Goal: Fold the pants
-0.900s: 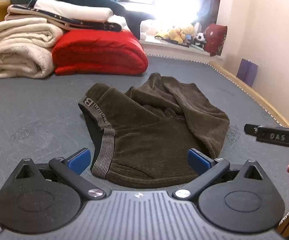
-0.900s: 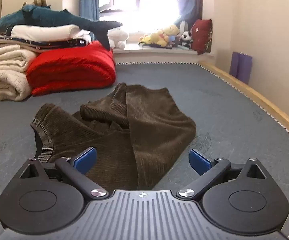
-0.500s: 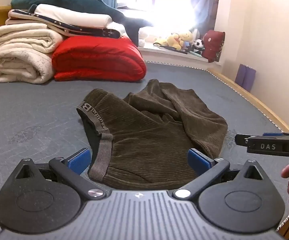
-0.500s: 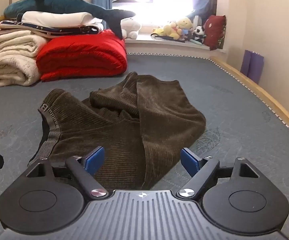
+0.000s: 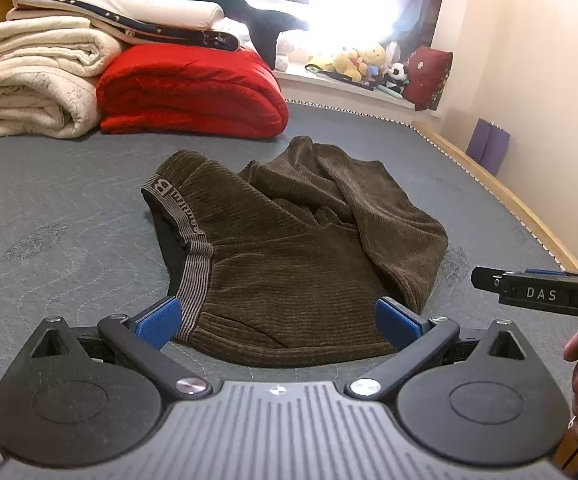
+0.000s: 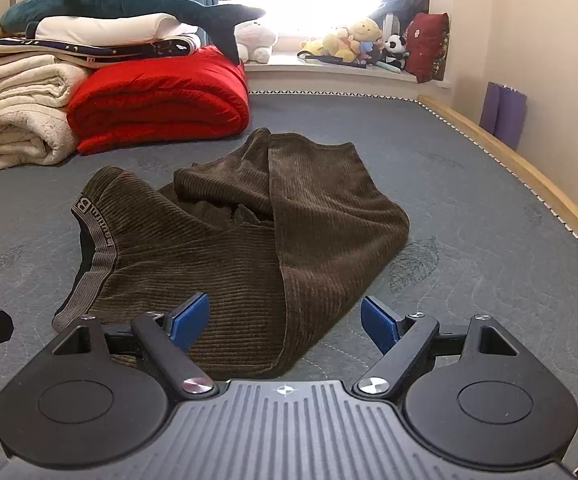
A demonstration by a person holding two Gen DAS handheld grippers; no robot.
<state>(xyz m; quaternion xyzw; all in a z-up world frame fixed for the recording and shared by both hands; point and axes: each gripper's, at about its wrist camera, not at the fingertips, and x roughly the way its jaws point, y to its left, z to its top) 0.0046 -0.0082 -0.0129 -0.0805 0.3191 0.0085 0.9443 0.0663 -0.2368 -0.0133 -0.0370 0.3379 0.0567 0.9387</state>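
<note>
**Corduroy pants heaped on the bed, both grippers wide and empty**

We have the brown corduroy pants (image 5: 297, 256) lying crumpled in the middle of the grey quilted mattress (image 5: 57, 216), legs folded loosely back over the seat. The left gripper (image 5: 279, 322) hangs just short of the near hem, its blue pads spread apart with nothing between them. The right gripper (image 6: 285, 320) is likewise spread and empty, over the near right edge of the cloth.

We judge the fabric soft, thick and fairly heavy for a garment: it will droop and drag rather than slide, and a pinch may catch several layers. The striped elastic waistband (image 5: 193, 276) at the left looks like the firmest place for us to take hold, with a leg hem for the other gripper.

We see no containers here, only stacked blankets: a red quilt (image 5: 193, 92) and cream blankets (image 5: 37, 80) well behind.
</note>
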